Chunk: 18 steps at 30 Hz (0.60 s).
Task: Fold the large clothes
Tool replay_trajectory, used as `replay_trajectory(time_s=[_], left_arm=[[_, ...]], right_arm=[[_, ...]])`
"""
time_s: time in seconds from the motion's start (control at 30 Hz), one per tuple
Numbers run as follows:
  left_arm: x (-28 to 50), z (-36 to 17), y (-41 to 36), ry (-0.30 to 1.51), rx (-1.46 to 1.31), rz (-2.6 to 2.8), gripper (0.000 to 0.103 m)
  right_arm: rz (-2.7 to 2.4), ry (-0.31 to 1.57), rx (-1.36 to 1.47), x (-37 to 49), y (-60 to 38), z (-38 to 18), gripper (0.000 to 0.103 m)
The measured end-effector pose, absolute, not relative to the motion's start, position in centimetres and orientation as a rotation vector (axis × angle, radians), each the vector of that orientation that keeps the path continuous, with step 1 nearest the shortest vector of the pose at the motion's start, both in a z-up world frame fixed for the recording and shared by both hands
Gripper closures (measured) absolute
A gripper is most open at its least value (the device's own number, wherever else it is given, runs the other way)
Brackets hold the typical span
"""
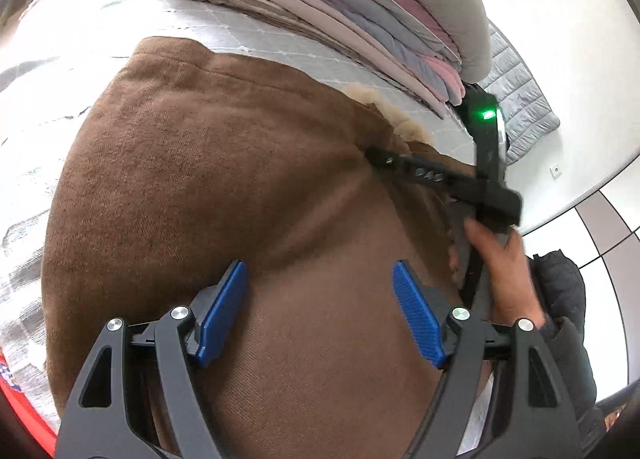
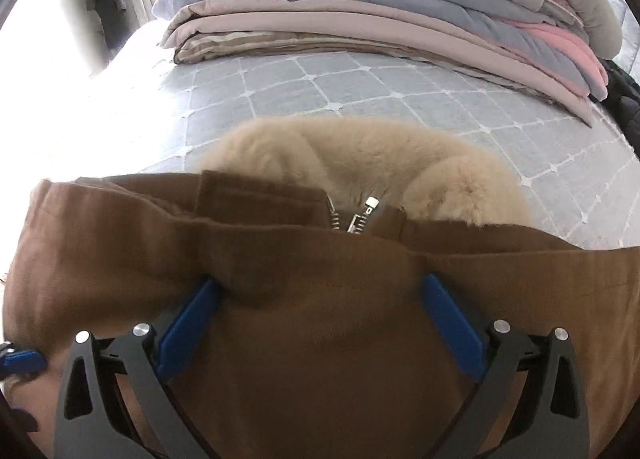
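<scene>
Left tongs [image 1: 320, 291]: blue pads spread wide over the brown coat [image 1: 208, 179], nothing between them. Right tongs [image 2: 320, 307]: likewise wide apart, pads pressed into the cloth on either side of a low ridge of it; contact is evident, a closed pinch is not.

Location: brown coat lies on the bed [image 2: 360, 91], on a grey quilted cover. All places below are taken from the coat. Its cream fur collar [image 2: 360, 163] sits at the far edge, with the metal zipper [image 2: 356, 215] just on the near side of it. A stack of folded bedding [image 2: 380, 19] lies beyond the collar, well apart. The right hand [image 1: 504, 267] holds its tool at the coat's right edge.

Handling, as judged: thick woven cloth with a pile lining, so heavy and bulky for a garment, soft, limp, not fragile. The weave looks rough enough not to slip. It will sag and resist a sharp crease; the collar adds bulk.

Recommended hold: a doubled hem or seam edge, or a shoulder seam, one tongs at each corner. Avoid the fur, which would shear out of the pads, and the zipper teeth.
</scene>
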State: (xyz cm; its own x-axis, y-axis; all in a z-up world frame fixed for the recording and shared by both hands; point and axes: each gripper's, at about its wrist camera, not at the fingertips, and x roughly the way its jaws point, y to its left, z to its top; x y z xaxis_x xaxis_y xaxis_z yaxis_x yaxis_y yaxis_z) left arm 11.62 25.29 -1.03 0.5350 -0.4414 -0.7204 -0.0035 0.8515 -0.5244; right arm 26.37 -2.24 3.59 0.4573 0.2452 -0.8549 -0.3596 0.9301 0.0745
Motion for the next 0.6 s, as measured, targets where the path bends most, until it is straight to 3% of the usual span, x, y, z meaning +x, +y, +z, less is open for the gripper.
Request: replay_trajectory(time_s=[0.2, 0.4, 0.6], left_arm=[[9.3, 1.8, 22.8, 0.905, -0.411, -0.307, 0.024], [10.9, -1.1, 23.2, 0.94, -0.378, -0.246, 0.025], [10.6, -0.5, 24.9, 0.912, -0.461, -0.313, 0.027]], right_arm=[[0.287, 0.886, -0.129, 22.6, -9.9, 7.9, 0.005], [0.163, 1.018, -0.085, 27.3, -17.4, 1.6, 0.005], [0.169, 1.017, -0.068, 26.5, -18.0, 3.6, 0.005]])
